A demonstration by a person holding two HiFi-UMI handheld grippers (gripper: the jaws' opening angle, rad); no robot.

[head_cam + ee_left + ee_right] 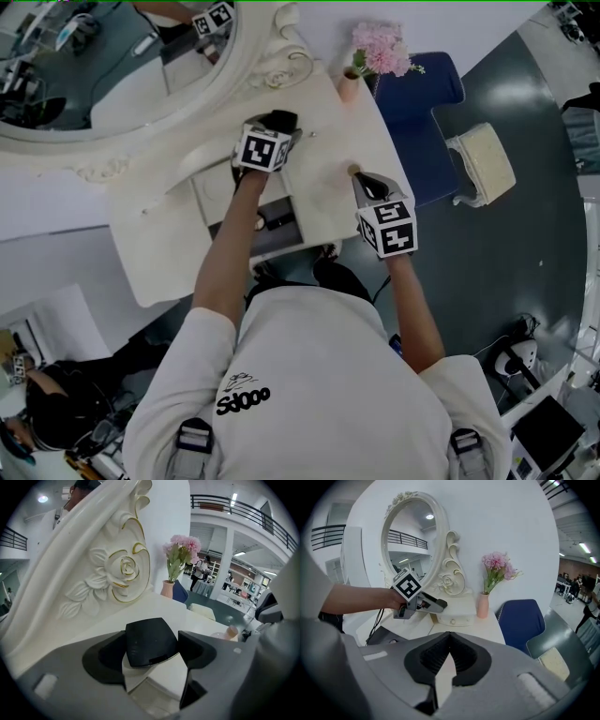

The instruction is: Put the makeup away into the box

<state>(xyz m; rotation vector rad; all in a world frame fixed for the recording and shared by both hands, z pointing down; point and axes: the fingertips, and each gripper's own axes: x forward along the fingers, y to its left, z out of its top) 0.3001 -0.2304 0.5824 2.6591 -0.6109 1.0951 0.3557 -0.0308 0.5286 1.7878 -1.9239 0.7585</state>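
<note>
A black makeup compact (150, 641) lies flat on the corner of a small white box (165, 678) on the vanity top. My left gripper (152, 651) is open, its jaws standing wide on either side of the compact, close to its edges. The head view shows this gripper (278, 124) near the mirror's foot. From the right gripper view, the left gripper (437, 604) hangs just over the white box (452, 617), which has a knob. My right gripper (450, 638) is shut with nothing in it. It hovers at the vanity's right edge (363, 180), next to a small tan-capped item (354, 170).
A pink vase of flowers (349, 86) stands at the vanity's back right corner. The ornate oval mirror (103, 66) rises behind. A drawer (272, 220) under the vanity top is pulled out. A blue chair (417, 94) and cream stool (483, 164) stand to the right.
</note>
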